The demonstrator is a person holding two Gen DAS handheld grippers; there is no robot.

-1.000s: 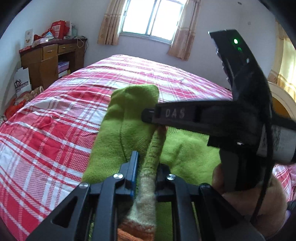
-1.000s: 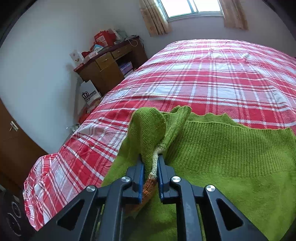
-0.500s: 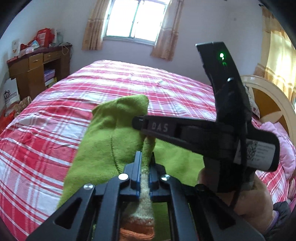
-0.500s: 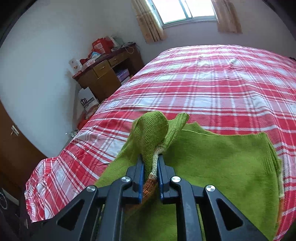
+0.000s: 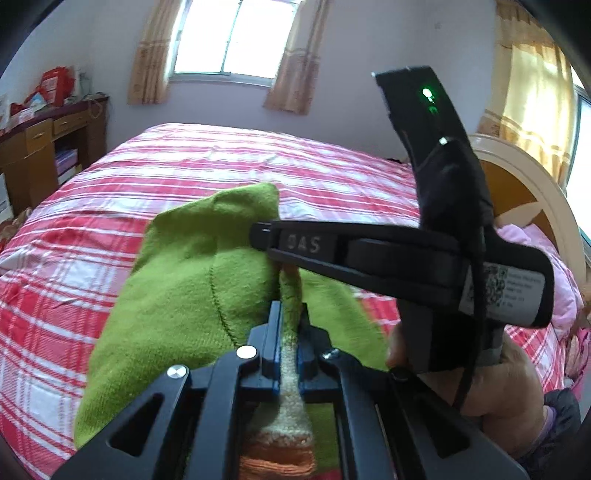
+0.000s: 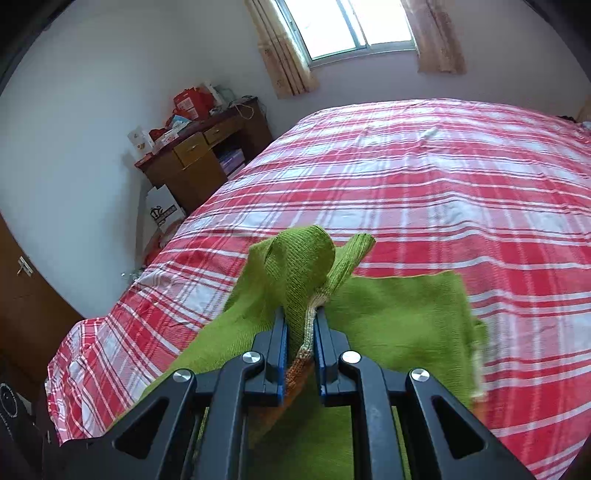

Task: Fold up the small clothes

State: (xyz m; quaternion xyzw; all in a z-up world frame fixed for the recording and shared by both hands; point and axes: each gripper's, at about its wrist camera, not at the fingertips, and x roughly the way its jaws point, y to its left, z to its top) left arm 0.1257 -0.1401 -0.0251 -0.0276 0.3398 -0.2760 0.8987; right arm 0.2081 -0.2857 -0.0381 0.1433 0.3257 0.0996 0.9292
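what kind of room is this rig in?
Almost certainly a home bedroom: a large bed with a red-and-white plaid cover, a cluttered wooden desk with drawers against the wall, and a curtained window.

Both grippers were black with blue pads (image 5: 275,334) and silver screws (image 6: 252,356); the right gripper (image 5: 264,240) bore "DAS", perhaps, and a green light (image 5: 427,92).

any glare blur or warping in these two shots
Left wrist view: the window is blown out white, and the sweater and the right gripper crossing the frame look slightly soft. Right wrist view: its window is also overexposed, but the knit is crisper. Both views: fisheye bends the bed stripes and leaves dark corners.
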